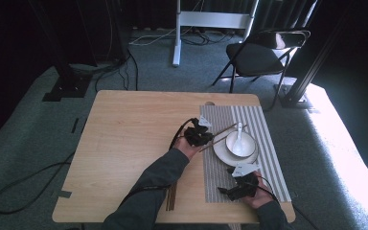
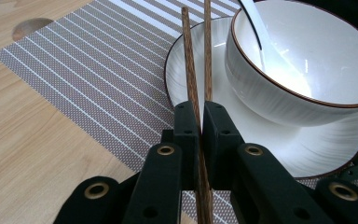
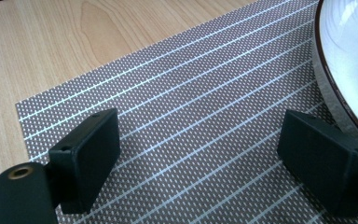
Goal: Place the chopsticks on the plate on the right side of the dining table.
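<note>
Beside the bowl (image 2: 303, 70), left gripper (image 2: 200, 126) clamps chopsticks (image 2: 190, 60)

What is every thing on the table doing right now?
Left hand-held gripper: shut on chopsticks.
Right hand-held gripper: open, holding nothing, over the placemat.
Chopsticks: clamped as a pair.
Bowl: upright on plate.
Spoon: resting inside the bowl.
Placemat: lying flat.

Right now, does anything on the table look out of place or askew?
Nothing spilled or broken. The chopsticks in the left tongs splay slightly apart toward their far ends, over the plate rim beside the bowl.
</note>
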`<state>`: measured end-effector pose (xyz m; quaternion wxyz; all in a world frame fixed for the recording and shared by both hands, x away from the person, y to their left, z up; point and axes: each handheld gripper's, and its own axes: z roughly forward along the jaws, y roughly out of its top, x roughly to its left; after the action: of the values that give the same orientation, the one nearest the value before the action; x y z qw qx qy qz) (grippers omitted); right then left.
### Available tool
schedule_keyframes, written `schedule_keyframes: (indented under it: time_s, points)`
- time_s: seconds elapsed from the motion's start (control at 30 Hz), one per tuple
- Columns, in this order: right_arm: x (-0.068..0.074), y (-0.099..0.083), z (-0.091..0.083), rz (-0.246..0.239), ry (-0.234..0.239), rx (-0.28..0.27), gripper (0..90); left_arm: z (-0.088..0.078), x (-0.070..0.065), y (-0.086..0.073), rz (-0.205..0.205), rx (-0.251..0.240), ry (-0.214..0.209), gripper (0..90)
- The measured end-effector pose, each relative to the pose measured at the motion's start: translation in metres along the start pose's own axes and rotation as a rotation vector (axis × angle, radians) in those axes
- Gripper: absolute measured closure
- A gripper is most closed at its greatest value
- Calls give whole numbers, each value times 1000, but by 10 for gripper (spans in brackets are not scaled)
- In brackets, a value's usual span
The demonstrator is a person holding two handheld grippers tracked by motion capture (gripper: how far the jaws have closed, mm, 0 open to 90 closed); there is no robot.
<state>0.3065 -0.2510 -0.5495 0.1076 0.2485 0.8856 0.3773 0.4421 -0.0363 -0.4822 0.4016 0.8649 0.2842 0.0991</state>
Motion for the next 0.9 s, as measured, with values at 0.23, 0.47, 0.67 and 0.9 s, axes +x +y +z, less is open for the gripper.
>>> schedule_keyframes:
  time_s: [0.23,0.47,0.67,0.9]
  points:
    - [0,0,0,-1,-1,1,124,4,2,2,-8,0,0,851]
    - [2,0,-2,2,-8,5,167,6,3,3,-14,-8,-10,850]
    - [3,1,-7,17,-12,18,260,12,2,6,-12,-11,-22,850]
    - [3,-3,-20,28,4,-13,309,20,-2,9,-6,-17,-33,850]
